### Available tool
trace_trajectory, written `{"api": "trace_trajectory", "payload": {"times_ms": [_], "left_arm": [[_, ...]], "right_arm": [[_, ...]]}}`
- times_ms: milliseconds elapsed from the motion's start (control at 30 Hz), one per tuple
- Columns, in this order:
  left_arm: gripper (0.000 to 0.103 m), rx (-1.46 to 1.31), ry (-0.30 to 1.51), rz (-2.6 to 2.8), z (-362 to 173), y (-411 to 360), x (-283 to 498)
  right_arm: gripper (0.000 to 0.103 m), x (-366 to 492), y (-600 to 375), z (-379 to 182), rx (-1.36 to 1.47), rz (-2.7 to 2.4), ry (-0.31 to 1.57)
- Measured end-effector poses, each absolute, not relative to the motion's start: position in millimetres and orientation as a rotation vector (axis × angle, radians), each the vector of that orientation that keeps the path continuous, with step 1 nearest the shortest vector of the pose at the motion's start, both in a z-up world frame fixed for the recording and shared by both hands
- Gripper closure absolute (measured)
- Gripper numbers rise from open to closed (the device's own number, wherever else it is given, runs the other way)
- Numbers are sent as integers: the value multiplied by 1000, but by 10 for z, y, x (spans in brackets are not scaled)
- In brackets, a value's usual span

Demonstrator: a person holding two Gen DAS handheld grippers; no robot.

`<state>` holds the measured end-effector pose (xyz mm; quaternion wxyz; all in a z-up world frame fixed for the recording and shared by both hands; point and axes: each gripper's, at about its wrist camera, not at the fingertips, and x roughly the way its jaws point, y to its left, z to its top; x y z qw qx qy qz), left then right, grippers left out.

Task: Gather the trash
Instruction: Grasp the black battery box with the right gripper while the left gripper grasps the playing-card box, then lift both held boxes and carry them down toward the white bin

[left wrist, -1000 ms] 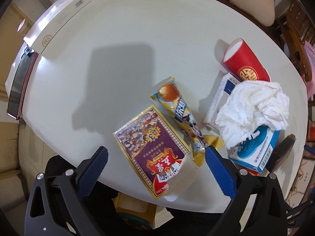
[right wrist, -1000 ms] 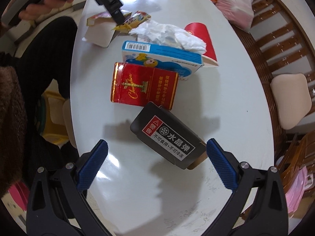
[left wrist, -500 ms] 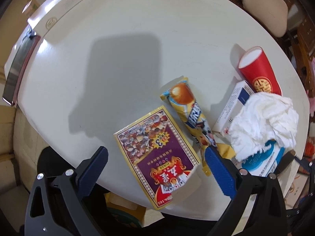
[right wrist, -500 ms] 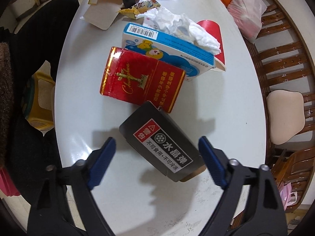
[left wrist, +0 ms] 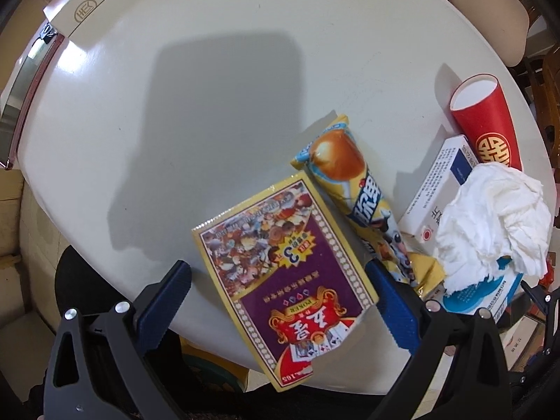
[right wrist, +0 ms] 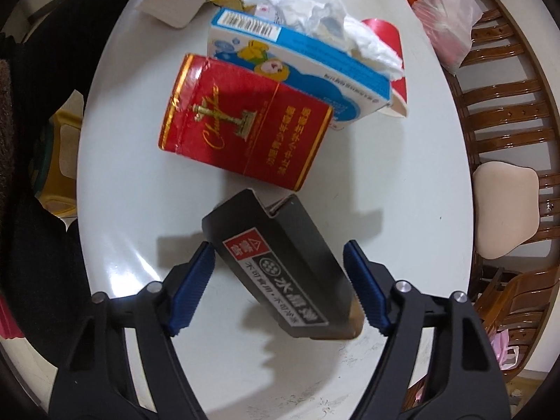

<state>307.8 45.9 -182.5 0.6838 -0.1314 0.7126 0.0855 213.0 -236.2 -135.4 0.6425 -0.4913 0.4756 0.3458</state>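
Trash lies on a white oval table (left wrist: 210, 80). My left gripper (left wrist: 276, 301) is open, its jaws either side of a yellow and purple playing-card box (left wrist: 280, 266). Beside it lie a yellow snack wrapper (left wrist: 353, 189), a white box (left wrist: 434, 189), a crumpled tissue (left wrist: 490, 217) and a red paper cup (left wrist: 486, 119). My right gripper (right wrist: 280, 290) is open around a black box (right wrist: 280, 262), the left pad close to its edge. Beyond it lie a red carton (right wrist: 245, 119) and a blue and white box (right wrist: 301, 59).
A long white box (left wrist: 87, 7) lies at the table's far left edge. Wooden chairs with beige cushions (right wrist: 504, 206) stand by the table. Plastic bags (right wrist: 444, 7) sit at the far end. A yellow stool (right wrist: 59, 161) stands below the table's edge.
Both grippers have moved forward and down. The left now straddles the card box. The right jaws have narrowed and now flank the black box.
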Motion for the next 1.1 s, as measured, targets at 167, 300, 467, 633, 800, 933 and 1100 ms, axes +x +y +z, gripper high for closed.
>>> {"api": "trace_trajectory", "payload": {"times_ms": [167,300,467,633,800,933,1100], "left_arm": [[7,-281,1593,187,-1827,485,3130],[14,-223,1586,181,-1754,350,3277],[27,-187,1568,167,-1722,273,3337],[29,-193,1564,142,-1690,227,3357],[33,-156,1562,102,-1675,204,3339],[36,-113,1548,65,-1645,64,3165],[37,-21,1502,26,-1583,-64,3073]], "right_arm": [[39,2213,-2411,-1341,-1060,779,1126],[40,2248,-2439,-1321,-1021,762,1153],[41,2272,-2434,-1313,-991,736,1167],[43,2314,-2423,-1330,-963,701,1182],[44,2363,-2413,-1331,-897,583,1168],[45,2419,-2482,-1316,-746,386,1159],[45,2321,-2468,-1268,-681,200,1142]]}}
